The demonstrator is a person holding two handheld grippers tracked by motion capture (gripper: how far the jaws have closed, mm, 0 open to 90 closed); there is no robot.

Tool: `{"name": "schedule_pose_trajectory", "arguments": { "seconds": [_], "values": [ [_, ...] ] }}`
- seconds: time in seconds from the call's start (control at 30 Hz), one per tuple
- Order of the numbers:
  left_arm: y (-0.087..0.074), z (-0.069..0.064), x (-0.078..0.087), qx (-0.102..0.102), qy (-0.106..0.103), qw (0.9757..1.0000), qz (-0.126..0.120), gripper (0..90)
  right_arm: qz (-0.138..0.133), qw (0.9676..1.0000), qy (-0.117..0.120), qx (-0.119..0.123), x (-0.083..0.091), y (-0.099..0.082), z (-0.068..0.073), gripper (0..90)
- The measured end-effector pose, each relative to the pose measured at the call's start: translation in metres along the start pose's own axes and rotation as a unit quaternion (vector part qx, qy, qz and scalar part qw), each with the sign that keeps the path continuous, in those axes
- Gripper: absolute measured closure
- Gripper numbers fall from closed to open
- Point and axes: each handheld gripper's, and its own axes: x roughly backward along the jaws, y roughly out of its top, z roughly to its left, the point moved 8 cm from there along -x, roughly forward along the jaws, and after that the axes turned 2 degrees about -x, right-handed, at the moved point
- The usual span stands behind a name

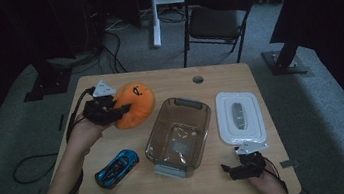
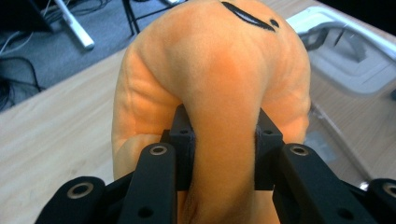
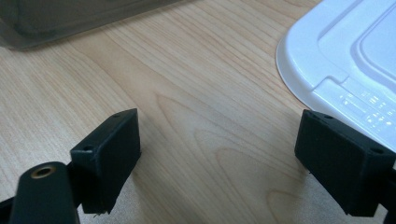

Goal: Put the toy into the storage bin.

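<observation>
An orange plush toy [image 1: 134, 104] with a black stitched mark hangs just above the table's back left part. My left gripper [image 1: 122, 111] is shut on it, and in the left gripper view the two pads squeeze a fold of the orange plush toy [image 2: 224, 84] between them. A clear plastic tub [image 1: 180, 134] stands open in the middle of the table, to the right of the toy. Its white lid [image 1: 240, 116] lies flat further right. My right gripper [image 1: 231, 169] rests low at the front right with its jaws wide apart and nothing between them.
A blue toy car [image 1: 116, 168] lies at the front left of the wooden table [image 1: 136, 185]. A black folding chair [image 1: 217, 15] stands beyond the far edge. Cables trail over the grey floor at the left. In the right gripper view the lid's corner [image 3: 345, 51] lies just ahead.
</observation>
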Motion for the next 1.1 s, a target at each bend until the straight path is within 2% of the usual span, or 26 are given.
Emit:
{"name": "schedule_pose_trajectory", "arguments": {
  "seconds": [0.2,0.23,0.3,0.33,0.43,0.57,0.67,0.83,0.97,1.1],
  "values": [
    [0.026,-0.017,-0.014,-0.025,-0.025,0.9994,-0.005,70.0,0.0,1.0,0.0,-0.001,0.0,0.0,0.0,13.6],
    [0.029,-0.021,-0.017,-0.024,-0.032,0.9992,-0.006,70.0,0.0,1.0,0.0,0.0,0.0,0.0,0.0,13.7],
    [0.029,-0.021,-0.017,-0.024,-0.032,0.9992,-0.006,70.0,0.0,1.0,0.0,-0.001,0.0,0.0,0.0,13.7],
    [0.037,-0.03,-0.024,-0.031,-0.045,0.9985,-0.007,70.0,0.0,1.0,0.0,-0.001,0.0,0.0,0.0,13.7],
    [0.043,-0.039,-0.032,-0.038,-0.057,0.9976,-0.007,70.0,0.0,1.0,0.0,-0.001,0.0,0.0,0.0,13.7],
    [0.047,-0.05,-0.042,-0.048,-0.074,0.9961,-0.002,69.9,-0.001,1.0,0.001,-0.002,0.0,0.0,-0.001,13.6],
    [0.05,-0.056,-0.051,-0.056,-0.073,0.9957,0.004,69.8,-0.002,1.0,0.004,-0.004,0.0,0.0,-0.001,13.6],
    [0.05,-0.067,-0.065,-0.053,-0.093,0.9942,0.01,69.4,-0.001,1.0,0.003,-0.005,0.001,0.0,-0.001,13.6],
    [0.047,-0.076,-0.077,-0.072,-0.096,0.9924,0.028,69.5,-0.003,1.0,0.003,-0.009,0.001,0.0,-0.002,13.6],
    [0.046,-0.081,-0.081,-0.072,-0.098,0.9922,0.027,69.4,-0.002,0.9999,0.002,-0.01,0.001,0.0,-0.002,13.6]
  ]
}}
